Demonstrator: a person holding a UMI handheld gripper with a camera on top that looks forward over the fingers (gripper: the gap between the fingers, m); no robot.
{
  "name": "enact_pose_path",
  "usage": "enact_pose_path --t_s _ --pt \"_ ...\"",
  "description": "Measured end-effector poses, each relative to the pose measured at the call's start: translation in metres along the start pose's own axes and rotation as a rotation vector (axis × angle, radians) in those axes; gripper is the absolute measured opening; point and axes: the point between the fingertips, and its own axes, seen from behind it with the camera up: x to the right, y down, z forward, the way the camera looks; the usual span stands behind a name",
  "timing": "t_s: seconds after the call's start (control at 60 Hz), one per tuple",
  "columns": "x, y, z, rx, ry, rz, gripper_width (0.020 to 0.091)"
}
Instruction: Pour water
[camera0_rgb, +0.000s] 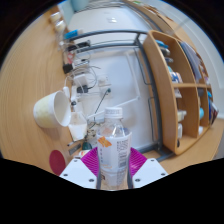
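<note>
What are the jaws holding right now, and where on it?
The gripper is shut on the clear water bottle, gripping its lower body at the label; the neck and cap stand upright above the pink pads, short of the cream cup.

This looks like a home or a small office room, not a kitchen or a workshop. A pale wooden tabletop (25, 70) fills the near side, and a white cup (52, 108) lies tipped on it. Past the tabletop runs a white floor or surface, with thin metal rails (100, 38) at its far end. At the far side stands a wooden shelf (165, 90) with open compartments that hold small household things: white and blue items, too small to name. The warm wood furniture and the open storage suggest a lived-in indoor room; what kind exactly cannot be told.
</note>
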Motion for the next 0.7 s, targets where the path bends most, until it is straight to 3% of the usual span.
enact_pose_path --t_s 0.1,0.117,0.45,0.567,0.7 --pt "0.001 -0.035 0.046 0.047 0.003 -0.274 0.0357" --pt "-0.009 -0.022 0.023 0.053 0.004 -0.321 0.0357" --pt "-0.025 -0.056 0.058 0.146 0.03 -0.95 0.0356" --pt "-0.037 -0.063 0.047 0.185 0.029 -1.059 0.0356" --pt "-0.043 -0.063 0.05 0.18 0.02 -1.042 0.0358"
